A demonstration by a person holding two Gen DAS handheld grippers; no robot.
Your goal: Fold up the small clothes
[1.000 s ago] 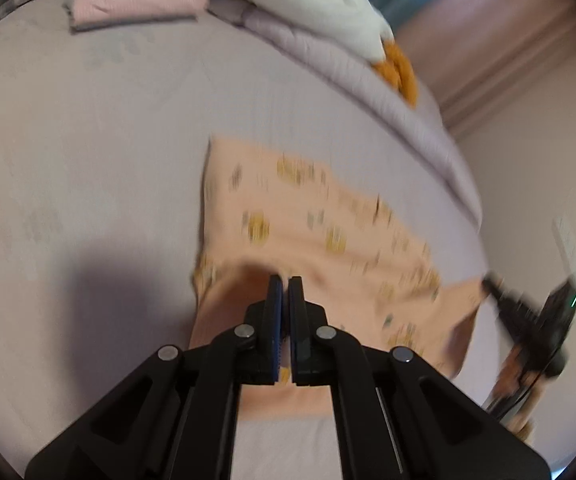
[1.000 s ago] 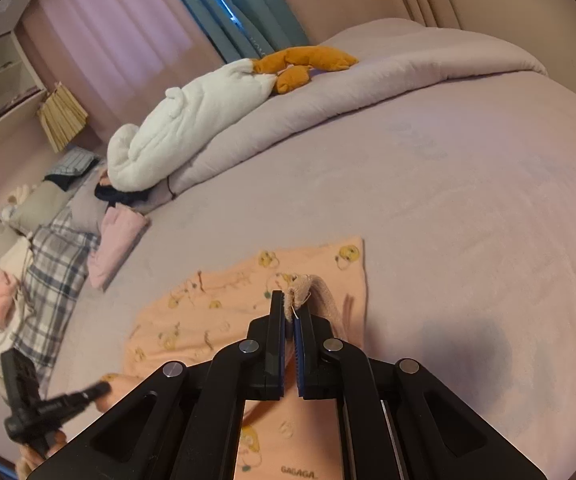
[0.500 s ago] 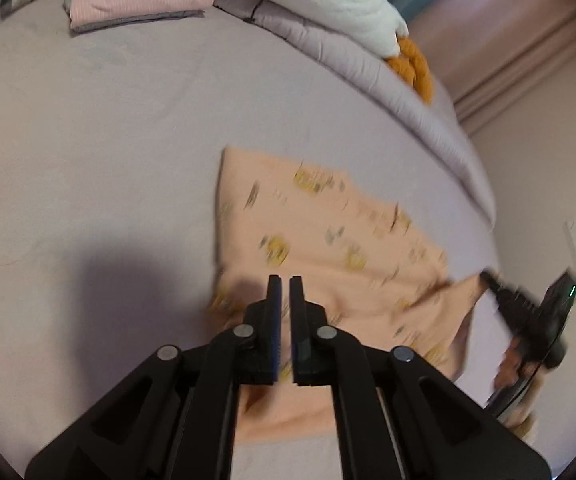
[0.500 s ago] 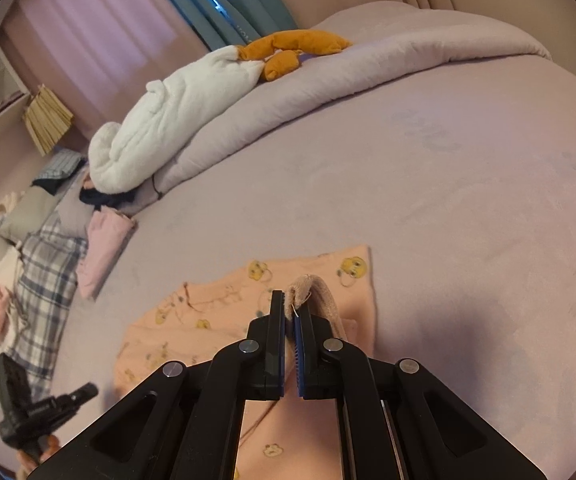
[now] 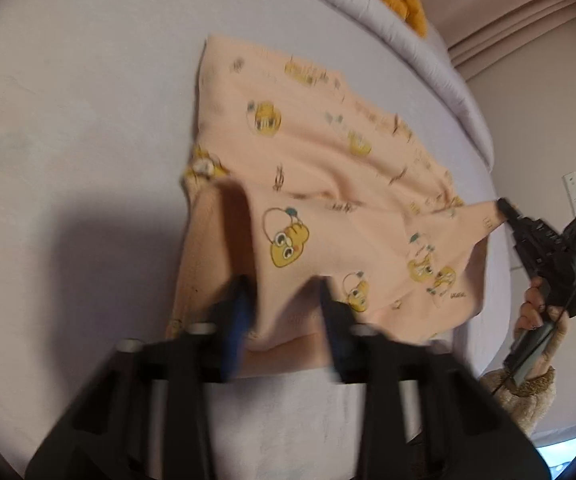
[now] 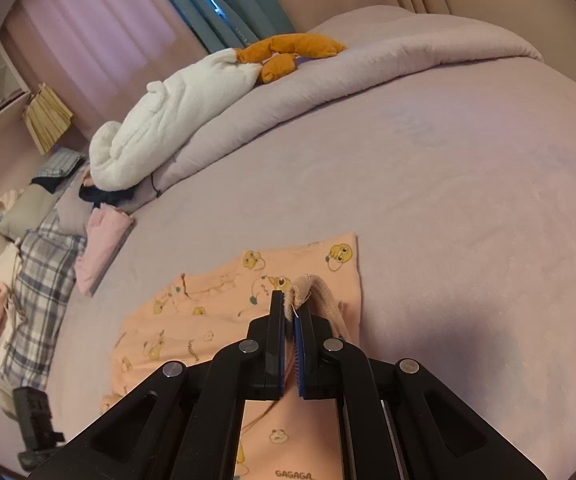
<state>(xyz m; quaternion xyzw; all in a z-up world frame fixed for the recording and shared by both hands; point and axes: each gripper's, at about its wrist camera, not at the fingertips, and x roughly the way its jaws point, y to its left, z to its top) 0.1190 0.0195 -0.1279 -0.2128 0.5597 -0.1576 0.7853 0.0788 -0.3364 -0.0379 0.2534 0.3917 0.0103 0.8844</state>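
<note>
- Plainly, the peach garment (image 5: 328,152) with its yellow cartoon print is light, soft knit. It sags and wrinkles wherever it is not held, so I would expect it to follow a pull easily but lose its shape if dragged.
- It lies spread on the lilac bed (image 6: 448,200), near the front edge, well apart from the pink folded pile (image 6: 103,240) and the white blanket (image 6: 175,116) further back.
- The right gripper (image 6: 290,308) is clamped tight on the ribbed band (image 6: 308,288) at one edge of the garment. In the left wrist view that corner is drawn out taut towards it.
- The left gripper (image 5: 283,296) is blurred. Its jaws stand apart and are closing, with a raised fold of the near edge between them, and the pads do not seem to press on it yet.
- The ribbed band and the stitched edges look like the best places to grip, being thicker and less likely to slip out than a single layer.
- The main risk, I think, is pinching the bed cover along with the cloth, or catching two layers where one is wanted.
</note>
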